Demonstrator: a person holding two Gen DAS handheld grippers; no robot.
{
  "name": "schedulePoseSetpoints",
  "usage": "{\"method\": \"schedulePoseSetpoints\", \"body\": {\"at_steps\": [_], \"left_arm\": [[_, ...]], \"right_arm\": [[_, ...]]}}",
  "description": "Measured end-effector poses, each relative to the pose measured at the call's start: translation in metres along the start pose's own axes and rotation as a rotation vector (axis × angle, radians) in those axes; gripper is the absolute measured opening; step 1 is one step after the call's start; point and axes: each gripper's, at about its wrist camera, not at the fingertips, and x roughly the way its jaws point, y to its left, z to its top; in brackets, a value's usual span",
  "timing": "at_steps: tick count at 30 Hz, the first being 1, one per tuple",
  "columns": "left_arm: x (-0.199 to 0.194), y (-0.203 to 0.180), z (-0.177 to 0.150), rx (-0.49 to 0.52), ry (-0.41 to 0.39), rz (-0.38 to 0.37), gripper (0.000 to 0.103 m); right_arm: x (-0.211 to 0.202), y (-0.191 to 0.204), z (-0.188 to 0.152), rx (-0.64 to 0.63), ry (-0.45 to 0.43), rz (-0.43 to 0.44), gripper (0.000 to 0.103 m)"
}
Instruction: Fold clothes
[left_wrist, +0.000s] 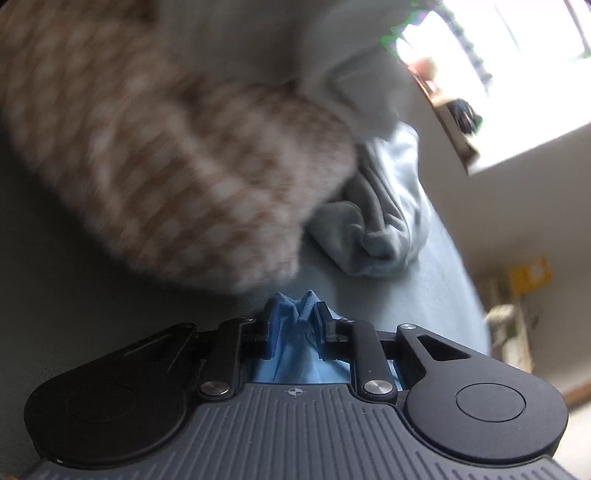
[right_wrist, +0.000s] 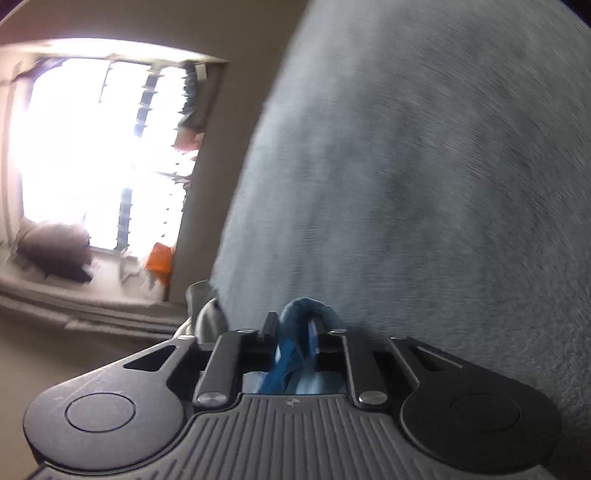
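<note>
My left gripper (left_wrist: 295, 314) is shut on a bunched fold of a blue garment (left_wrist: 299, 354), which hangs back between the fingers toward the camera. My right gripper (right_wrist: 293, 323) is shut on another bunch of the same blue garment (right_wrist: 288, 365). Both views are tilted and blurred by motion. A pale blue-grey bed surface (left_wrist: 439, 284) lies ahead of the left gripper, and it fills the right side of the right wrist view (right_wrist: 424, 203).
A blurred orange-and-white checked cloth (left_wrist: 177, 170) lies on the bed left of the left gripper. A crumpled light grey-blue garment (left_wrist: 376, 221) lies beside it. A bright window (right_wrist: 96, 147) with a sill holding a dark object (right_wrist: 55, 251) is left of the right gripper.
</note>
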Motion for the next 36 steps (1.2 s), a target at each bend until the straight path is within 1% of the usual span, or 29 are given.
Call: {"method": "schedulePoseSetpoints", "body": {"at_steps": [1, 2, 3, 4, 5, 6, 7, 8, 10, 11, 13, 14, 16, 17, 19, 21, 24, 25, 26, 29, 32, 34, 36], "left_arm": [[-0.003, 0.002, 0.000, -0.012, -0.004, -0.014, 0.025], [-0.005, 0.001, 0.001, -0.003, -0.002, -0.019, 0.028], [-0.009, 0.000, 0.002, 0.013, 0.003, -0.016, 0.033], [-0.012, -0.002, 0.003, 0.027, 0.008, -0.014, 0.036], [-0.017, -0.002, 0.003, 0.038, 0.012, -0.014, 0.038], [-0.024, -0.001, 0.003, 0.046, 0.014, -0.016, 0.040], [-0.030, -0.001, 0.003, 0.054, 0.016, -0.018, 0.041], [-0.038, 0.000, 0.002, 0.062, 0.017, -0.020, 0.041], [-0.059, 0.001, -0.002, 0.096, 0.024, -0.029, 0.042], [-0.072, 0.002, -0.005, 0.125, 0.032, -0.037, 0.043], [-0.099, 0.006, -0.015, 0.176, 0.055, -0.042, 0.050], [-0.113, 0.011, -0.021, 0.190, 0.072, -0.042, 0.051], [-0.138, 0.021, -0.036, 0.208, 0.112, -0.045, 0.052], [-0.147, 0.028, -0.045, 0.195, 0.140, -0.056, 0.053], [-0.164, 0.042, -0.063, 0.171, 0.197, -0.078, 0.054], [-0.177, 0.055, -0.081, 0.150, 0.248, -0.095, 0.055], [-0.174, 0.071, -0.107, 0.141, 0.296, -0.099, 0.055], [-0.173, 0.076, -0.116, 0.138, 0.311, -0.101, 0.055], [-0.170, 0.081, -0.123, 0.129, 0.318, -0.104, 0.055], [-0.164, 0.088, -0.132, 0.104, 0.280, -0.140, 0.056], [-0.164, 0.088, -0.136, 0.128, 0.252, -0.171, 0.057], [-0.162, 0.092, -0.137, 0.098, 0.234, -0.194, 0.058], [-0.159, 0.097, -0.137, 0.060, 0.207, -0.217, 0.058]], "right_arm": [[0.000, -0.003, 0.000, 0.012, -0.004, 0.010, 0.029], [0.000, -0.007, -0.001, 0.024, -0.007, 0.021, 0.032], [0.000, -0.005, -0.002, 0.007, 0.001, 0.029, 0.042], [-0.001, -0.003, -0.002, -0.006, 0.011, 0.032, 0.046], [-0.002, -0.001, -0.003, -0.012, 0.020, 0.022, 0.047], [-0.005, 0.002, -0.005, -0.023, 0.030, 0.014, 0.049], [-0.009, 0.004, -0.006, -0.035, 0.040, 0.007, 0.055], [-0.014, 0.005, -0.008, -0.043, 0.040, 0.004, 0.057], [-0.035, 0.009, -0.015, -0.067, 0.042, 0.003, 0.063], [-0.047, 0.011, -0.019, -0.088, 0.044, 0.002, 0.064], [-0.076, 0.010, -0.028, -0.117, 0.067, -0.009, 0.068], [-0.091, 0.009, -0.032, -0.130, 0.080, -0.015, 0.068], [-0.122, 0.002, -0.046, -0.136, 0.103, -0.063, 0.069], [-0.138, -0.003, -0.053, -0.132, 0.110, -0.085, 0.069], [-0.165, -0.018, -0.070, -0.077, 0.112, -0.116, 0.069], [-0.176, -0.035, -0.088, -0.015, 0.127, -0.117, 0.069], [-0.191, -0.061, -0.114, 0.079, 0.151, -0.114, 0.069], [-0.187, -0.065, -0.117, 0.089, 0.156, -0.108, 0.069], [-0.182, -0.068, -0.120, 0.094, 0.161, -0.100, 0.069], [-0.168, -0.068, -0.119, 0.091, 0.155, -0.072, 0.068], [-0.156, -0.065, -0.114, 0.089, 0.139, -0.039, 0.066], [-0.149, -0.067, -0.110, 0.098, 0.130, -0.020, 0.062], [-0.144, -0.069, -0.108, 0.106, 0.121, -0.002, 0.062]]}}
